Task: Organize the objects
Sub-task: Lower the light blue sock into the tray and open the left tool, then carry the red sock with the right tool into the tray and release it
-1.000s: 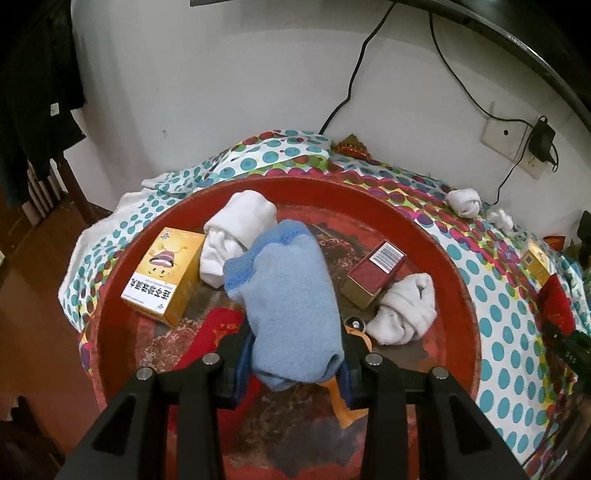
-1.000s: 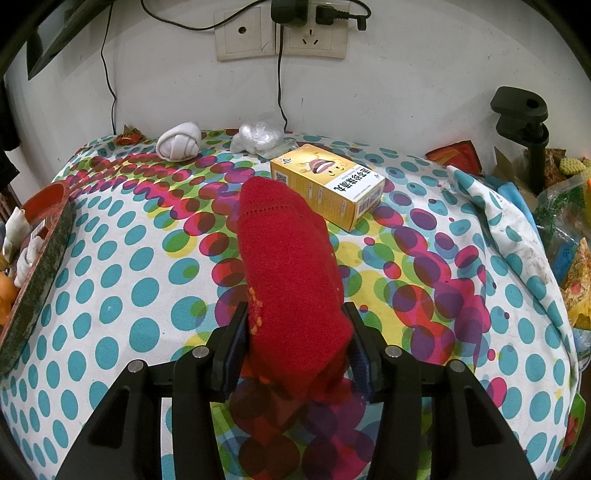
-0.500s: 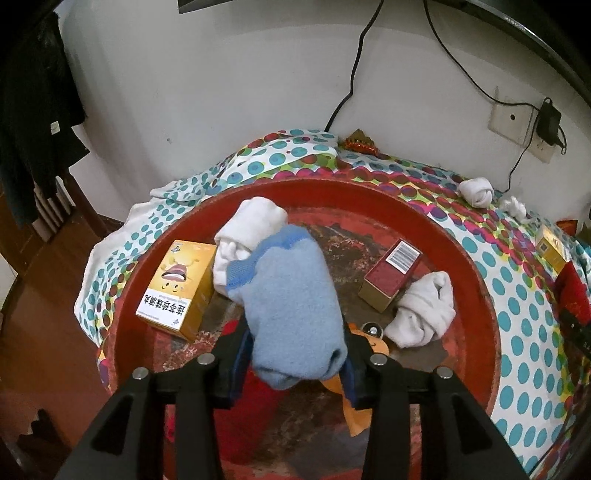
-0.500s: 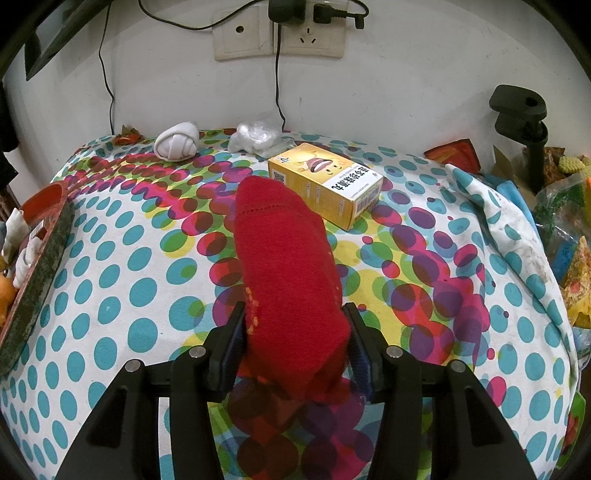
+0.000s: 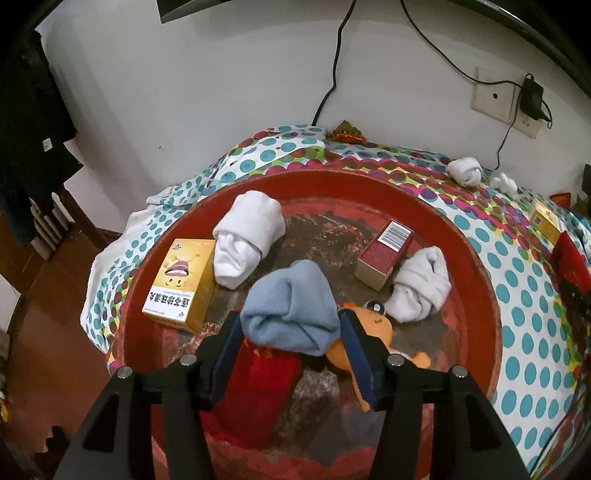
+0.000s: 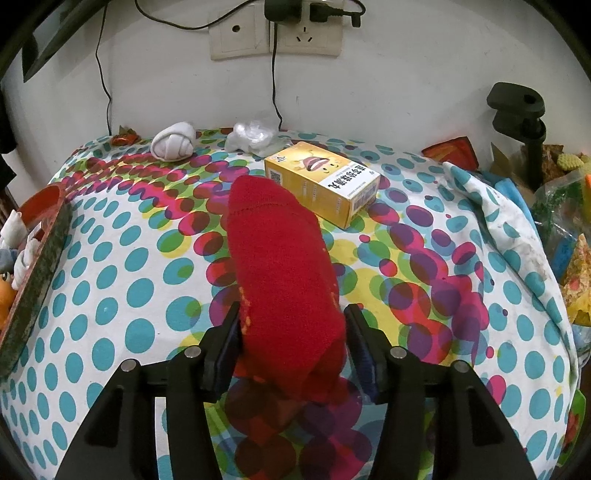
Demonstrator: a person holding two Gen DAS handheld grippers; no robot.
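Left wrist: blue sock (image 5: 291,306) btwn opening fingers (image 5: 349,325); right fingers (image 6: 356,325) opening round red sock (image 6: 280,273).

A: What sits in the tray (image 5: 476,266)?
B: A box (image 5: 183,280) at the left, a rolled sock (image 5: 247,242) just right of it, another box (image 5: 386,254) further right.
A: And on the tablecloth (image 6: 110,266)?
B: A third box (image 6: 325,181) lies before the wall sockets (image 6: 275,35), a sock bundle (image 6: 173,142) to its left.

My left gripper (image 5: 290,334) pointed steeply down, its 2 fingers (image 5: 225,354) opening with a blue sock (image 5: 291,314) loose between them. My right gripper (image 6: 291,338), angled down alike, was opening around a red sock (image 6: 277,266).
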